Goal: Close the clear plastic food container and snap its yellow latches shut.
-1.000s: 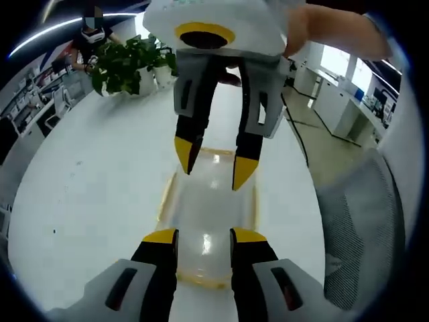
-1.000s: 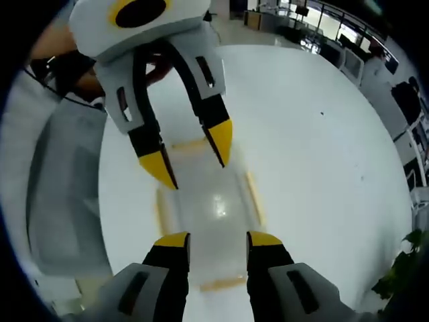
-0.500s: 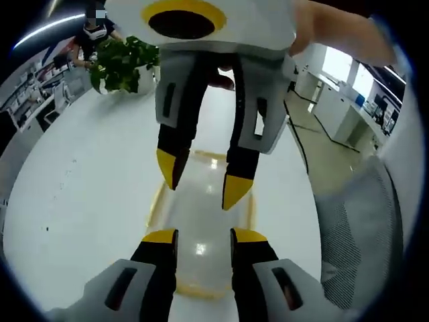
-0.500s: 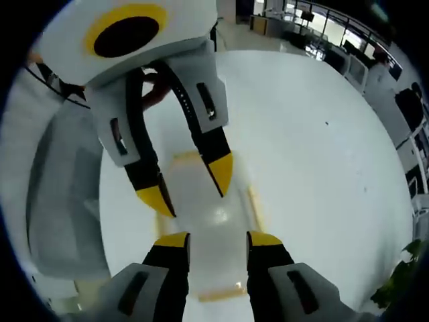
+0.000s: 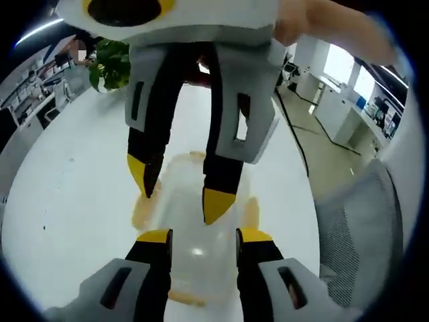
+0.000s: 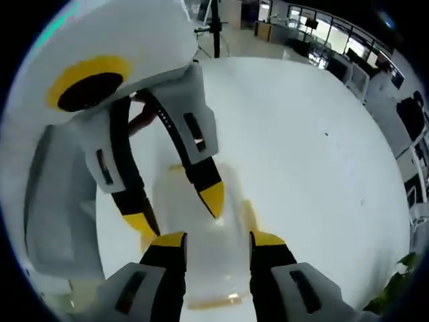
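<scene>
The clear plastic container [image 5: 191, 225] lies on the white table [image 5: 67, 201], with yellow latches [image 5: 249, 211] along its sides. My left gripper [image 5: 204, 238] hovers open just over its near end. My right gripper [image 5: 176, 189] reaches in from the opposite side, open, its yellow tips over the container's far end. In the right gripper view the container [image 6: 214, 268] lies below my right gripper [image 6: 220, 240], a yellow latch [image 6: 247, 215] showing at its right side. There the left gripper [image 6: 176, 210] points down at it, tips apart. I cannot tell whether any tip touches the lid.
A grey mesh chair [image 5: 355, 228] stands beside the table, also the chair [image 6: 47, 201] at the left in the right gripper view. A potted plant [image 5: 110, 64] sits at the table's far end. Office desks [image 5: 342, 100] stand beyond. A hand [image 5: 315, 27] holds the right gripper.
Both grippers have drawn closer to each other and lower over the container, which now looks larger. Both stay open.
</scene>
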